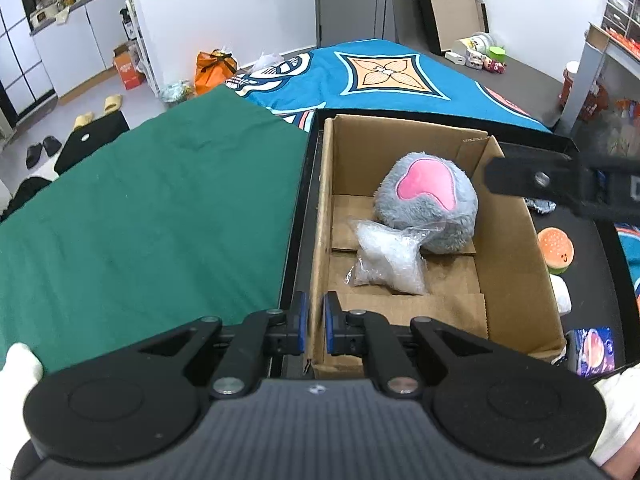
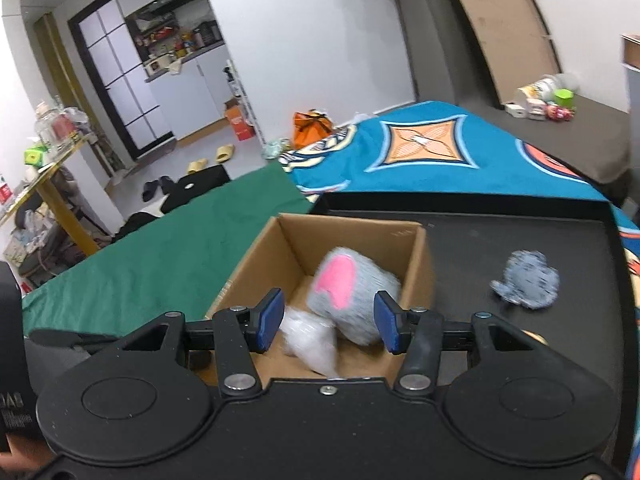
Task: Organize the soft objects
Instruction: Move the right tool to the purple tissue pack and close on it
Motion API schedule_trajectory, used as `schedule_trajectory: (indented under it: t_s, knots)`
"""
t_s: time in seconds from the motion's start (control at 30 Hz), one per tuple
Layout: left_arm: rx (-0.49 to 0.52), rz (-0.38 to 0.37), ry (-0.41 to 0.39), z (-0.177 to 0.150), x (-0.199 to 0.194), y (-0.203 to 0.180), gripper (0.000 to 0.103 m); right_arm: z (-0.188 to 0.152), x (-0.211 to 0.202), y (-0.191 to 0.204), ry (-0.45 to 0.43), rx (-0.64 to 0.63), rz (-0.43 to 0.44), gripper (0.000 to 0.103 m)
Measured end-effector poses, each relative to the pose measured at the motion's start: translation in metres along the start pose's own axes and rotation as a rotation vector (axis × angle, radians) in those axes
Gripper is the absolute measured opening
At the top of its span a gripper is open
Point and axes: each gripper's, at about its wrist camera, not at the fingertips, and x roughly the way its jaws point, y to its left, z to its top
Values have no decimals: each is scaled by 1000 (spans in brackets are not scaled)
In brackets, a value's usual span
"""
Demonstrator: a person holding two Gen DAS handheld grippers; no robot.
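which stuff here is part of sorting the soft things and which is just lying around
Job: cardboard box, grey plush and clear bag inside it, burger toy, grey fuzzy toy on the black tray.

Lying about: slippers, orange bag, green cloth.

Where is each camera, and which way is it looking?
Left wrist: on the left tool, looking down into the cardboard box from its near left corner; white sleeves show.
Right wrist: on the right tool, open, looking down over the box's near edge; no hand clearly shows.
Both see the grey plush and plastic bag in the box.
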Motion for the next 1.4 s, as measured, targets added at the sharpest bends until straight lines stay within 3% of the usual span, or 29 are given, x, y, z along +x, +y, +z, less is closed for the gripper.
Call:
schedule_trajectory:
  t_s: [0.6,0.77,0.97,1.27,1.4]
  knots:
    - [40,34,-22,-1,-12,-9,17,-41,-26,-43,18,116,-139,70]
    - [67,64,-45,-2,-17,-16,50,-52,-30,-58,32,140,-174,74]
    - [105,90,-49,-2,-17,-25,71,-63,-30,-78,74,170,-198,79]
    - [129,125,-37,-1,-14,-32,82,-77,-32,-95,129,169,-212,88]
    - [147,141,-34,-1,-13,-37,82,-82,-31,-100,157,171,-204,93]
